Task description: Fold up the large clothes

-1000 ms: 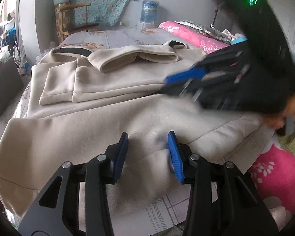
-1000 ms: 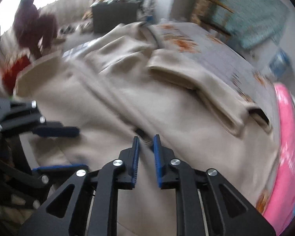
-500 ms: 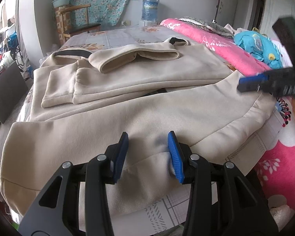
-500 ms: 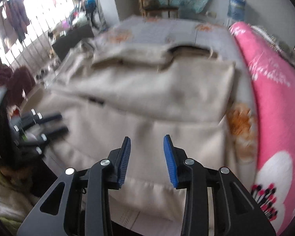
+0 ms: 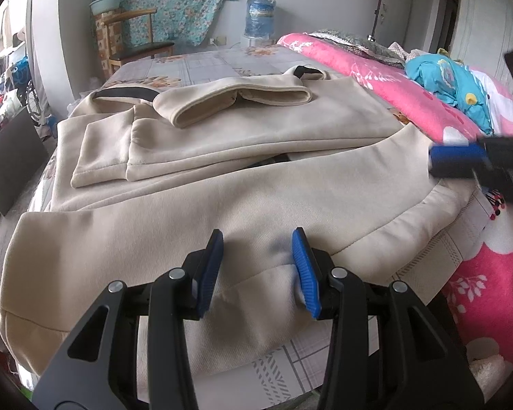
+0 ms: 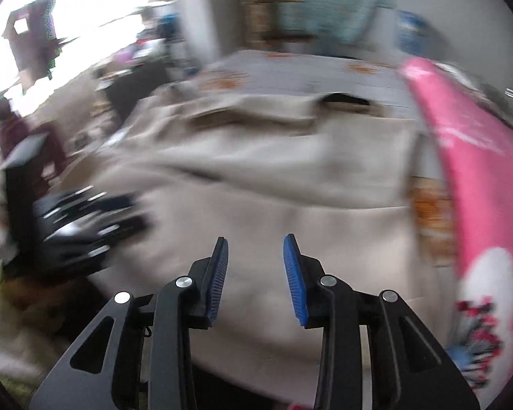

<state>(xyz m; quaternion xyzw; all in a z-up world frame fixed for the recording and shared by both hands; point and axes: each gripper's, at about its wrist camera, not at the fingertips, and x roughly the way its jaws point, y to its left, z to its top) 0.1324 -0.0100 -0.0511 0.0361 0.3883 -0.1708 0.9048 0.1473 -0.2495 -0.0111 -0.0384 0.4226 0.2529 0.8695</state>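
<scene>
No readable writing. Water jug (image 5: 260, 17) by far wall. Left gripper (image 5: 258, 266) fingers apart over beige garment (image 5: 222, 177); right gripper (image 6: 255, 273) fingers apart, holding nothing.

Bed (image 5: 222, 65): beige garment (image 5: 256, 177) spread flat, pink blanket (image 5: 393, 95) alongside.

1. Left wrist view: close over the near hem of the beige garment (image 5: 256, 184), facing 12 o'clock, angled down.
2. Right wrist view: blurred, from garment's right end.
3. Shared: garment, pink quilt (image 5: 376, 82).
</scene>
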